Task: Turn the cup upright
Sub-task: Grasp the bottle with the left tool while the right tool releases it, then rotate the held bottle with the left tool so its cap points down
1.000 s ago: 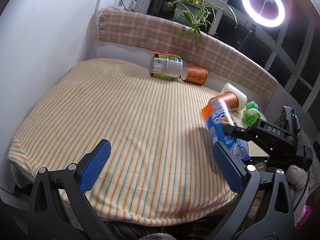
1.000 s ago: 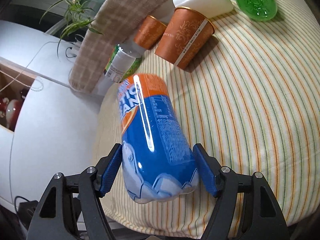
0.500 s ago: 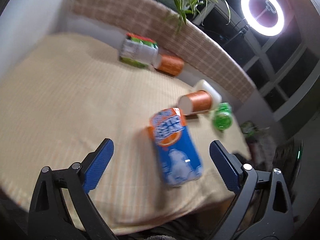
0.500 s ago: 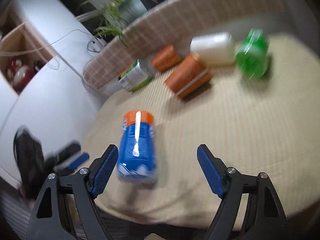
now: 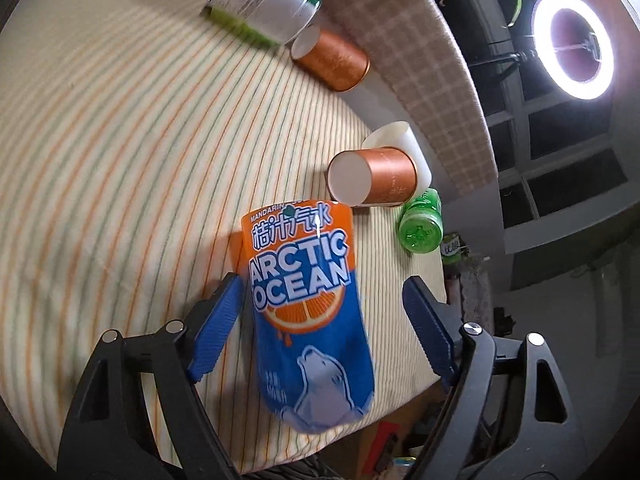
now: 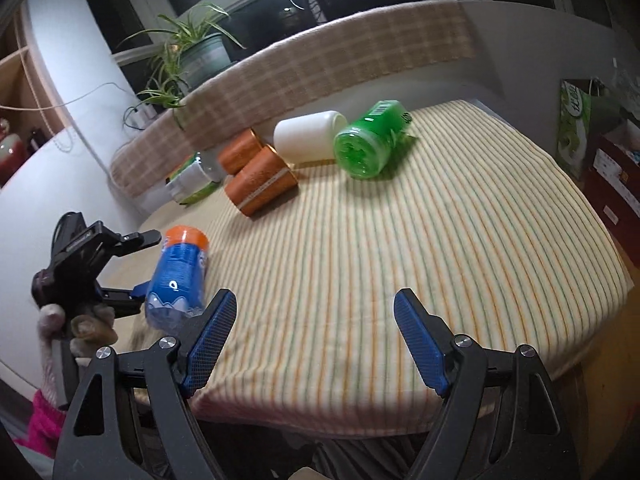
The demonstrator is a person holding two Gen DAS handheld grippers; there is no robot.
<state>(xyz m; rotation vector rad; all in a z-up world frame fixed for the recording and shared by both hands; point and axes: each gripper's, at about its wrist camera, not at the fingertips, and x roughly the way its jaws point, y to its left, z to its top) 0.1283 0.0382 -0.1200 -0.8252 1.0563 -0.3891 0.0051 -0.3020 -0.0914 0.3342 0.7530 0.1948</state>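
A blue and orange "Arctic Ocean" cup (image 5: 308, 312) lies on its side on the striped cloth near the front edge. My left gripper (image 5: 324, 328) is open with a finger on each side of it, not closed on it. In the right wrist view the same cup (image 6: 178, 276) lies at the left, between the fingers of the left gripper (image 6: 132, 268). My right gripper (image 6: 316, 340) is open and empty above the cloth's front edge, to the right of the cup.
Two copper cups (image 5: 372, 178) (image 5: 330, 60), a white cup (image 6: 308, 140), a green cup (image 6: 368, 144) and a clear green-labelled cup (image 5: 264, 4) lie on their sides toward the back. A checked cushion (image 6: 320, 68) lines the back; a ring light (image 5: 572, 46) stands behind.
My right gripper has let go of the blue cup and pulled back right. The cup now lies on the cloth. My left gripper has moved in around it.
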